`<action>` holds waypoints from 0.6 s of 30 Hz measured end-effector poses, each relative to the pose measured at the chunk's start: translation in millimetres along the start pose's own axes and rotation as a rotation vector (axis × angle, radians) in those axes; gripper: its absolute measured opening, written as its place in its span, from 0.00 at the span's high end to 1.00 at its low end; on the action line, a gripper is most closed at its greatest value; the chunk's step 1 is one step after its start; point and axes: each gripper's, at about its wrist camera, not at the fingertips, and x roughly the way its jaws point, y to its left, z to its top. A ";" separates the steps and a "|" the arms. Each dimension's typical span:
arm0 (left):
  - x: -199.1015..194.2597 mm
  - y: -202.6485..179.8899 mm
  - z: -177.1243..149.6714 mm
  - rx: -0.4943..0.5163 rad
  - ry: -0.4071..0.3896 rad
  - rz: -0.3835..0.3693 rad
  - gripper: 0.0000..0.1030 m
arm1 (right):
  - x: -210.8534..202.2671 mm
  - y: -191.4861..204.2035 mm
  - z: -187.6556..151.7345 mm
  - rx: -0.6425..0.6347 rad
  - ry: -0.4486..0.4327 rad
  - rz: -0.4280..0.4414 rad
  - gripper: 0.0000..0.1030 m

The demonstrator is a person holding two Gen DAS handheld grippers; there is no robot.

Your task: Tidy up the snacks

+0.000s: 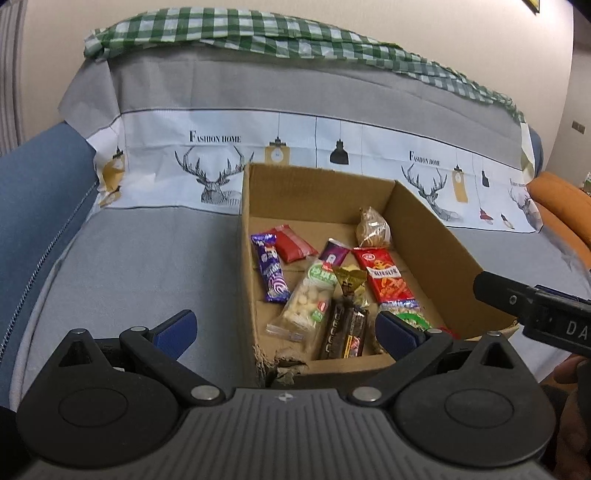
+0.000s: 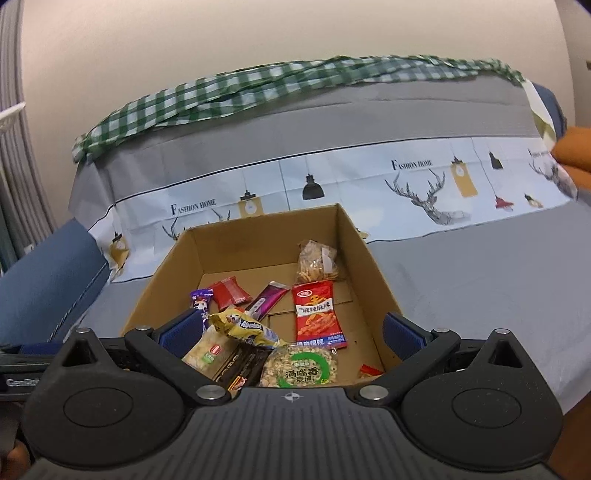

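Observation:
An open cardboard box point(image 1: 439, 240) point(image 2: 354, 243) sits on a grey sofa seat and holds several snack packs: a red chip bag point(image 1: 388, 278) point(image 2: 316, 314), a purple bar point(image 1: 271, 271), a clear bag of white balls point(image 1: 306, 302), a dark chocolate bar point(image 1: 345, 328), a gold packet point(image 2: 243, 326), a green peanut pack point(image 2: 303, 369) and a clear cracker bag point(image 1: 373, 227) point(image 2: 317, 260). My left gripper point(image 1: 286, 328) is open and empty over the box's near left corner. My right gripper point(image 2: 291, 330) is open and empty above the box's near edge.
The sofa has a blue left armrest point(image 1: 40, 192), a grey cover with a printed deer band point(image 1: 218, 177) and a green checked cloth point(image 1: 258, 33) along the backrest. An orange cushion point(image 1: 561, 206) lies at the right. The right gripper's black body point(image 1: 535, 306) reaches in from the right.

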 end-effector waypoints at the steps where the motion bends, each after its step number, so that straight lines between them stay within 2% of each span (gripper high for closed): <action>1: 0.1 0.3 0.0 -0.004 0.001 0.001 0.00 | 0.4 1.8 -0.3 -0.009 0.002 -0.001 0.01; 18: 0.4 -2.8 2.0 0.003 -0.006 -0.002 0.00 | 6.0 7.6 -1.0 -0.049 0.018 -0.018 0.01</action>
